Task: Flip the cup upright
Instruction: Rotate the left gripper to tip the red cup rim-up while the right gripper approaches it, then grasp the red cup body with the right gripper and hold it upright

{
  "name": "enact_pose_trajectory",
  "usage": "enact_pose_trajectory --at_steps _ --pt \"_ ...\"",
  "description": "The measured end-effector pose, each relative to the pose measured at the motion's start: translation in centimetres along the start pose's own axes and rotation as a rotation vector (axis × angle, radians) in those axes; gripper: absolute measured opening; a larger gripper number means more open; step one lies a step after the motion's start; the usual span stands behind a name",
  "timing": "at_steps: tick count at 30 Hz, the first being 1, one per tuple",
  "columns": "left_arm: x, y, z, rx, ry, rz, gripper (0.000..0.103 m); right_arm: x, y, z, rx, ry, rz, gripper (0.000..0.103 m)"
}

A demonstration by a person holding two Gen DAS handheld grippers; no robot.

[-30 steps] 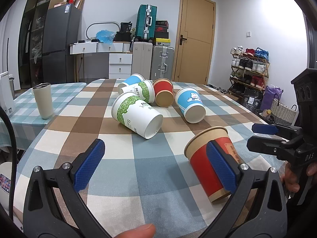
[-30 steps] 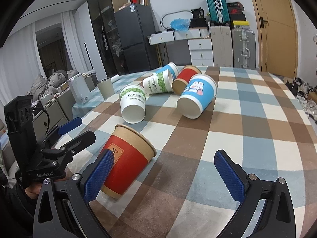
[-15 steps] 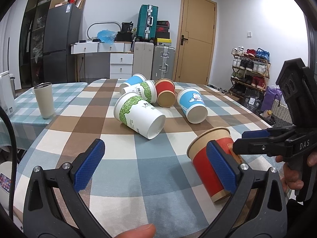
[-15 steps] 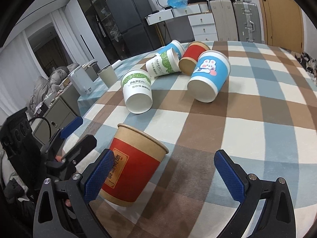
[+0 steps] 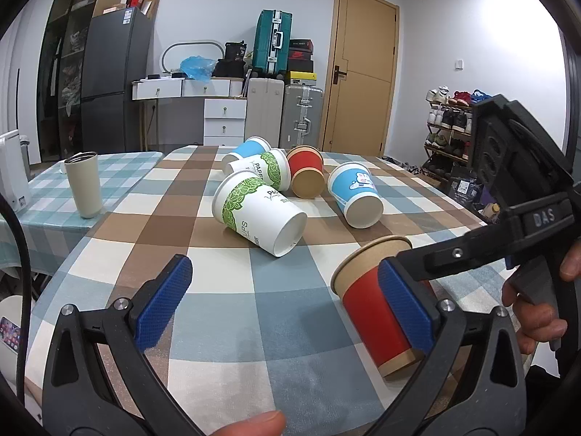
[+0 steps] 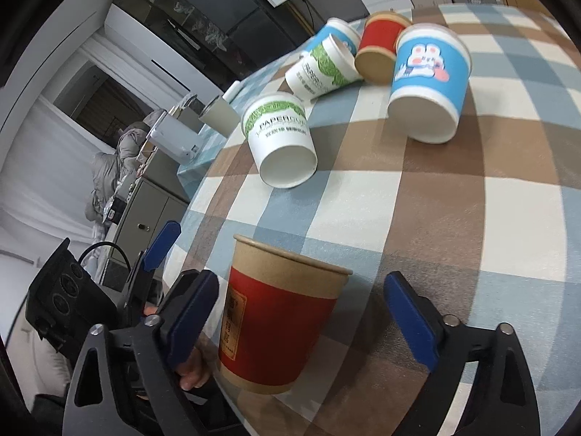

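Observation:
A red paper cup with a brown rim (image 5: 366, 298) lies on its side near the front right edge of the checked table (image 5: 232, 312). It also shows in the right wrist view (image 6: 279, 323). My right gripper (image 6: 308, 321) is open, its fingers on either side of the cup, apart from it. My left gripper (image 5: 283, 305) is open and empty, low over the table, its right finger (image 5: 405, 307) in front of the cup.
Several more paper cups lie on their sides mid-table: a white and green one (image 5: 259, 216), a blue one (image 5: 356, 196), a red one (image 5: 307, 172). A beige tumbler (image 5: 85, 183) stands on the adjoining table at left. Shoe rack and door are behind.
My right gripper has moved down and in around the red cup, which now sits between its open fingers. The left gripper has hardly moved.

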State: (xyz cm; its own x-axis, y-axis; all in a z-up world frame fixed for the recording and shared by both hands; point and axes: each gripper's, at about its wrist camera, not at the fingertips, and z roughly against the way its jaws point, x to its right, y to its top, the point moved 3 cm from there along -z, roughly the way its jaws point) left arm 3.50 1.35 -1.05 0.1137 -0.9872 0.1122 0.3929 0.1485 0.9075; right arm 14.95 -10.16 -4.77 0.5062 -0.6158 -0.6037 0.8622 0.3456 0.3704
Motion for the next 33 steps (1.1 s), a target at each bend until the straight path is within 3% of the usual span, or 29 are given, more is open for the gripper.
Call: enact_pose_trajectory --at_steps 6,12,17,22,27,33 --pt "0.0 0.0 0.0 0.000 -0.002 0.000 0.102 0.3 0.0 -0.5 -0.038 0.112 -0.059 0.069" --pt "0.0 0.0 -0.1 0.000 -0.001 0.000 0.102 0.1 0.1 0.7 0.022 0.083 -0.023 0.067" --pt "0.0 0.0 0.0 0.000 -0.001 0.000 0.102 -0.9 0.0 2.5 0.162 -0.040 0.101 0.067" --pt "0.0 0.0 0.0 0.000 -0.002 -0.001 0.102 -3.0 0.0 3.2 0.306 -0.234 0.264 0.066" --pt "0.0 0.0 0.0 0.000 -0.002 0.001 0.102 -4.0 0.5 2.7 0.365 -0.296 0.324 0.066" --pt "0.0 0.0 0.0 0.000 -0.002 -0.002 0.102 -4.1 0.9 1.3 0.366 -0.349 0.349 0.065"
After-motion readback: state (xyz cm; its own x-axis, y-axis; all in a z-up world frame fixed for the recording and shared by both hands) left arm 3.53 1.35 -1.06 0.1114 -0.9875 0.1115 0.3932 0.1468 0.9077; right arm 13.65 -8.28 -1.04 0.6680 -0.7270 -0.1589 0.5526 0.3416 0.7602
